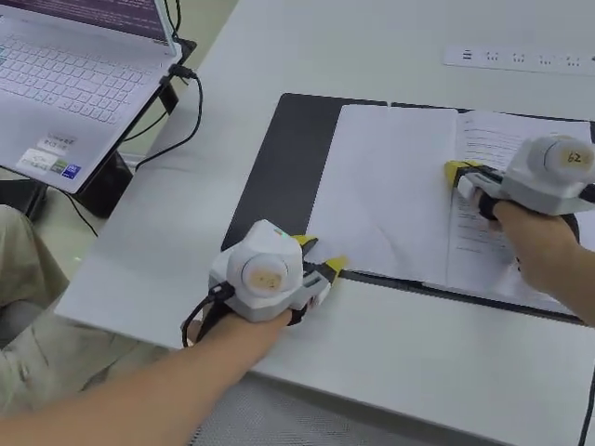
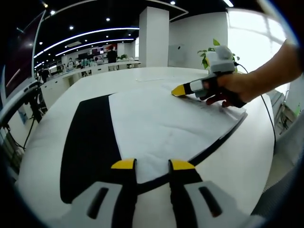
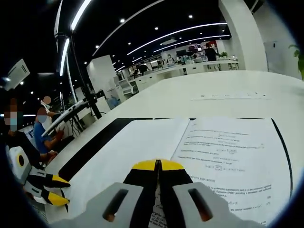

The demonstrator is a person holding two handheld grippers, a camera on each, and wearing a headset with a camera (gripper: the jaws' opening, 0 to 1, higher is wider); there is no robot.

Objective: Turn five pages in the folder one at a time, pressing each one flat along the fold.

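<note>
Head view gives us the folder (image 1: 279, 167) open on the desk (image 1: 418, 353), left gripper (image 1: 321, 254) at its near edge, jaws parted. Our right gripper (image 1: 460, 174), jaws closed, sits on the fold.

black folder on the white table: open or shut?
Open. The black folder lies spread flat: its dark inside bare at one side, a blank white sheet next, a printed white page past the fold.

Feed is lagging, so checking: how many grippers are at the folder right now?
2. The left gripper is at the near edge of the folder, jaws open. The right gripper is over the pages by the fold, jaws shut.
</note>
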